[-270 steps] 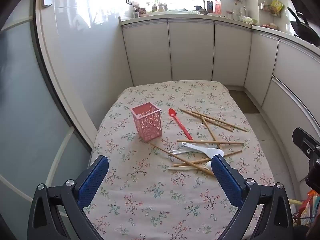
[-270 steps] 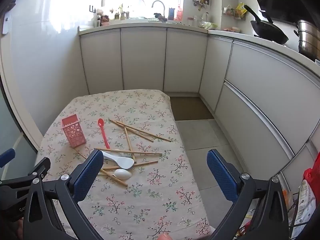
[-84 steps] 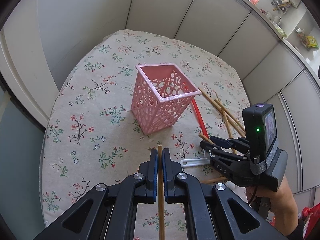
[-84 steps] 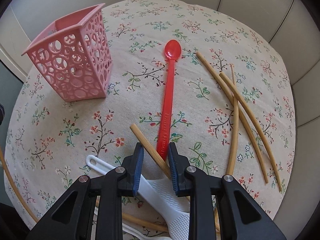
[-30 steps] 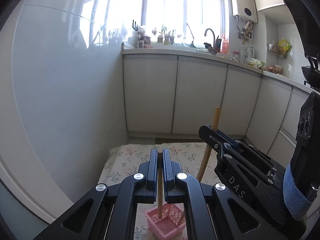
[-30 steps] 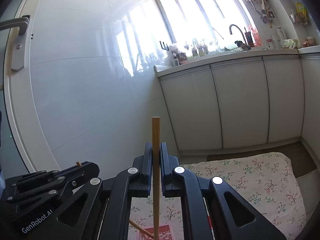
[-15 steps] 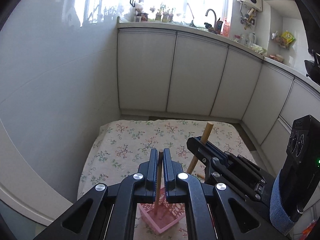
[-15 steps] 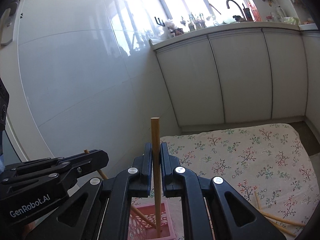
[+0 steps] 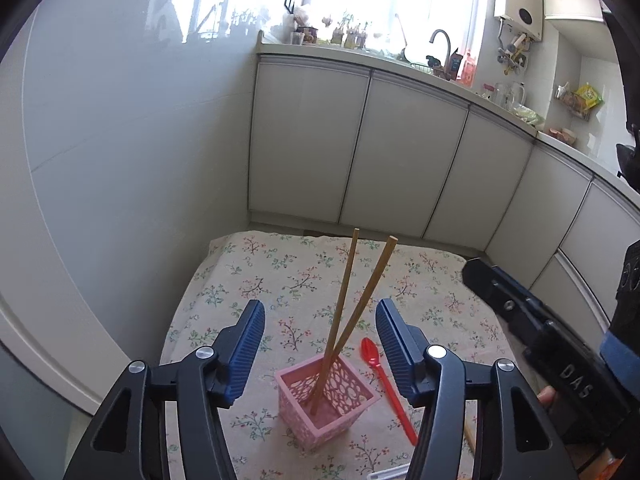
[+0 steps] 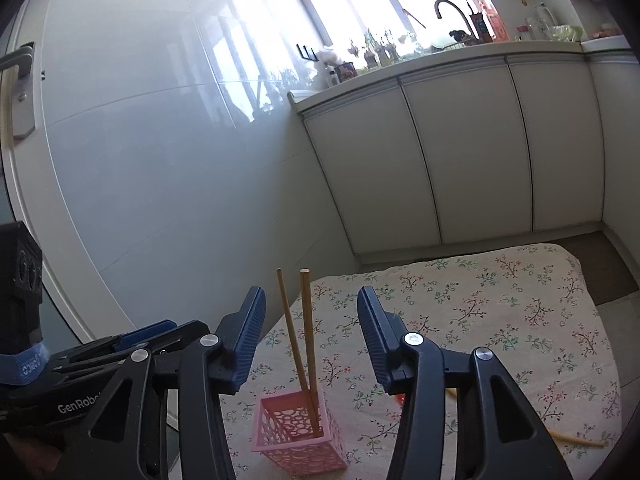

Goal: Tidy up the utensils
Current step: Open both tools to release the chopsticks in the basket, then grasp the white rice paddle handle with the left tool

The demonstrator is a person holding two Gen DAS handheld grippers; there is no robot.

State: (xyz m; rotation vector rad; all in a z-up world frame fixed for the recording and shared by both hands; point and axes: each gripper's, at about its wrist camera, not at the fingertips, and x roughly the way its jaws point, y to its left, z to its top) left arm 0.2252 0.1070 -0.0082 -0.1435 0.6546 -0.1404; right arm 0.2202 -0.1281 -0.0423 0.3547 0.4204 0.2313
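Note:
A pink perforated holder (image 9: 326, 406) stands on the floral tablecloth, and two wooden chopsticks (image 9: 344, 312) stand in it, leaning apart. My left gripper (image 9: 318, 344) is open and empty above the holder. The right gripper (image 10: 310, 334) is open and empty too, with the chopsticks (image 10: 306, 332) and the holder (image 10: 298, 436) between its blue fingers. The right gripper's body shows in the left wrist view (image 9: 552, 360). A red spoon (image 9: 384, 380) lies right of the holder.
The table (image 9: 260, 280) has a floral cloth and stands against a white wall on the left. White kitchen cabinets (image 9: 360, 160) run behind it. A loose chopstick (image 10: 576, 438) lies on the cloth at the right. A white utensil handle (image 9: 390, 474) shows at the bottom edge.
Both grippers have opened and let go of their chopsticks, which now stand in the pink holder. Both grippers have pulled back a little from the holder.

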